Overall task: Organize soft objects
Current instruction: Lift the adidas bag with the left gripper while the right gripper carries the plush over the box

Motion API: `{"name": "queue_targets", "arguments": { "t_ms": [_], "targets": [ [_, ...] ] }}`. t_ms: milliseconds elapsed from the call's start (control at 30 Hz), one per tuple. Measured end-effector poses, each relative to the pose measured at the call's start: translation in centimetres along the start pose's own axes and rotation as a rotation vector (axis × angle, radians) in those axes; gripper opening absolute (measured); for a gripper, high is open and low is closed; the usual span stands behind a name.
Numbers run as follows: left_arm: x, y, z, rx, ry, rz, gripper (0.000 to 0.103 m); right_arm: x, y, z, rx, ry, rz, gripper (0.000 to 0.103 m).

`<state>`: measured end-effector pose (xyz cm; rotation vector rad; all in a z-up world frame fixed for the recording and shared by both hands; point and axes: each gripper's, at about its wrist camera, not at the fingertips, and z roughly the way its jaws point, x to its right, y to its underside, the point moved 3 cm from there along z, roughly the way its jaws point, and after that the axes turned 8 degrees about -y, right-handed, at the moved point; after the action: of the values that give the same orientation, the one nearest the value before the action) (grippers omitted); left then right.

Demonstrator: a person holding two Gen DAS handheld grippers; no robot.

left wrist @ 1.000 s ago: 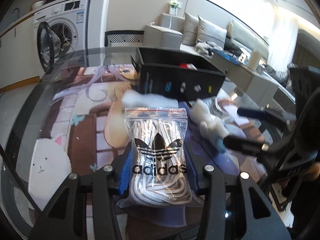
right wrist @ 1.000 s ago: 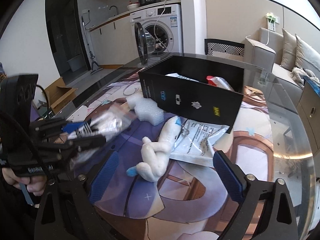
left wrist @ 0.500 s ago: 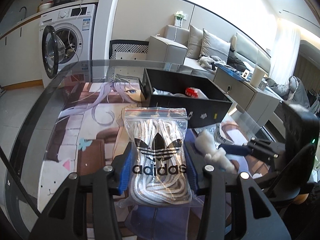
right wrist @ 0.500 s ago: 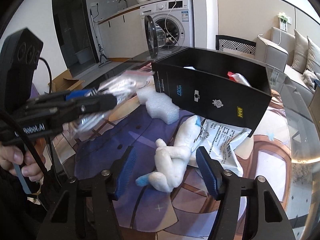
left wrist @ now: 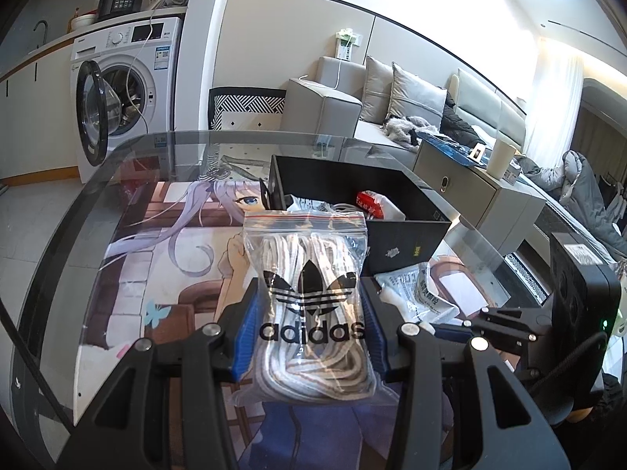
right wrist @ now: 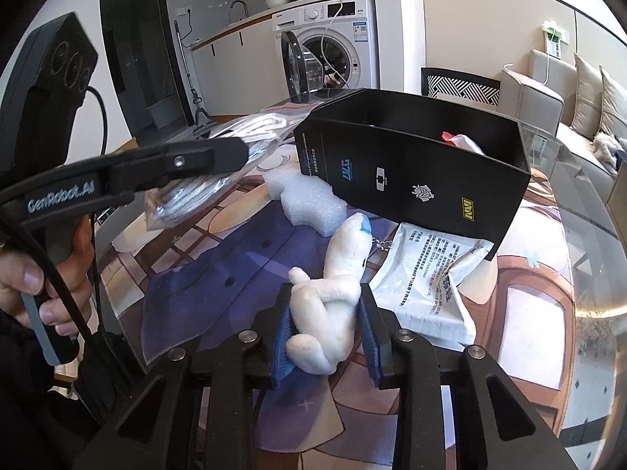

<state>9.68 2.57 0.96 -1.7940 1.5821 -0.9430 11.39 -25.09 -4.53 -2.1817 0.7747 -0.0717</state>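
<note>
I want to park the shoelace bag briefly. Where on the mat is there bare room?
Free: the mat left of the black box, toward the table's edge. Crowded: before the box, with foam block, plush toy and white packet.

box contents — mostly hidden by wall

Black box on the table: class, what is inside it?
Inside the black box: a red-and-white packet, a white cable and printed packaging. The near wall hides whatever lies lower down.
</note>
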Motion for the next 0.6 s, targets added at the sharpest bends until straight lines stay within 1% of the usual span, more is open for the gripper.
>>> {"name": "queue_targets", "arguments": {
  "t_ms": [100, 200, 333, 433, 600],
  "targets": [
    [0.1, -0.5, -0.1, 0.011, 0.000, 0.001, 0.046, -0.1, 0.0, -0.6, 0.014, -0.004, 0.000, 0.031],
    [0.1, -1.1, -0.4, 0.031, -0.002, 0.008, 0.046, 0.1, -0.4, -2.1, 0.049, -0.012, 0.013, 0.031],
    [0.0, -2.0, -0.8, 0.052, -0.004, 0.017, 0.046, 1.0, -1.2, -5.0, 0.123, -0.025, 0.041, 0.031],
    [-0.1, -2.7, -1.2, 0.071, -0.011, 0.026, 0.046, 2.0, -2.0, -7.9, 0.194, -0.031, 0.067, 0.031],
    [-0.3, -3.8, -1.6, 0.098, -0.021, 0.042, 0.046, 3.6, -3.6, -11.8, 0.276, 0.015, 0.063, 0.031]
  ]
}}
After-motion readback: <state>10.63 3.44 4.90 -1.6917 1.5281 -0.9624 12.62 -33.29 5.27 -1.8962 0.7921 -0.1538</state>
